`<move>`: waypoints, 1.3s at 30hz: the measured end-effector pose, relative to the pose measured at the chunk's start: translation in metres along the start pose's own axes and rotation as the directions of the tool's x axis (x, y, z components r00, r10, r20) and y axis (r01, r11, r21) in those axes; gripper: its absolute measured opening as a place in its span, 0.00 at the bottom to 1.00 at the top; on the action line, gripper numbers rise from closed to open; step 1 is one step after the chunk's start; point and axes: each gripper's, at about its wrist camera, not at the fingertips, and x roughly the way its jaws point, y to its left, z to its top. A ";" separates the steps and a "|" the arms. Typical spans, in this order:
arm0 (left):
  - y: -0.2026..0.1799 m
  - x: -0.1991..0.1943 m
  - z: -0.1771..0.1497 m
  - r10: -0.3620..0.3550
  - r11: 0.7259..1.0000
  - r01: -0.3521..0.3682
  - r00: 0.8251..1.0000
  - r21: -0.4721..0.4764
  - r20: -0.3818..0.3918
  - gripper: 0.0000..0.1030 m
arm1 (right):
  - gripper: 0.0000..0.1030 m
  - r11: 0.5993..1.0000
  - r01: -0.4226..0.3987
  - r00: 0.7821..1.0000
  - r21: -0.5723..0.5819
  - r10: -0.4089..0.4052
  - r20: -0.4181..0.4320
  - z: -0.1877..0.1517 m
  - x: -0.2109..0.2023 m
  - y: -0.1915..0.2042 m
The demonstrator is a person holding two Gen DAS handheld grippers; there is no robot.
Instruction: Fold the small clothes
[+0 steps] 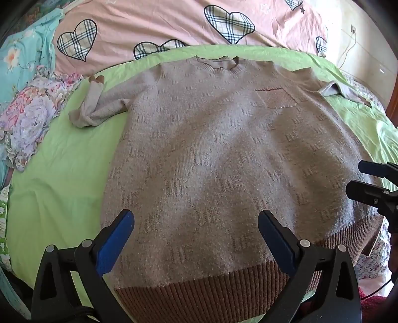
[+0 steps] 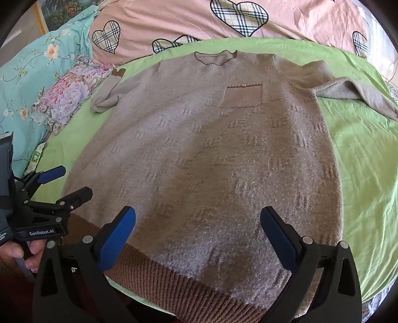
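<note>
Green sheet (image 1: 62, 159) — pink heart-print quilt (image 1: 159, 22), floral pillows (image 2: 37, 74) beside.

Beige knitted sweater with brown ribbed hem (image 1: 211, 154) lies flat, covering the middle of the green bed sheet (image 1: 62, 174). Bare sheet strips open along left and right edges. Left sleeve bunched (image 1: 97, 109) near far-left corner; right sleeve (image 2: 355, 94) sprawls toward far-right edge. Far edge blocked by pink quilt with plaid hearts (image 1: 174, 22); floral pillows (image 2: 62, 99) crowd the left edge. Both grippers hover over the near hem, jaws wide.
</note>
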 end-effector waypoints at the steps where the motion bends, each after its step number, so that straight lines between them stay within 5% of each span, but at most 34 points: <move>1: 0.000 0.000 -0.001 0.000 1.000 0.000 1.000 0.001 0.001 0.97 | 0.97 1.000 -0.003 1.000 0.001 0.003 -0.001 0.001 0.000 -0.001; 39: -0.002 -0.002 0.004 -0.001 1.000 0.001 1.000 -0.005 0.005 0.97 | 0.97 1.000 -0.006 1.000 0.002 0.006 -0.003 0.001 -0.009 0.005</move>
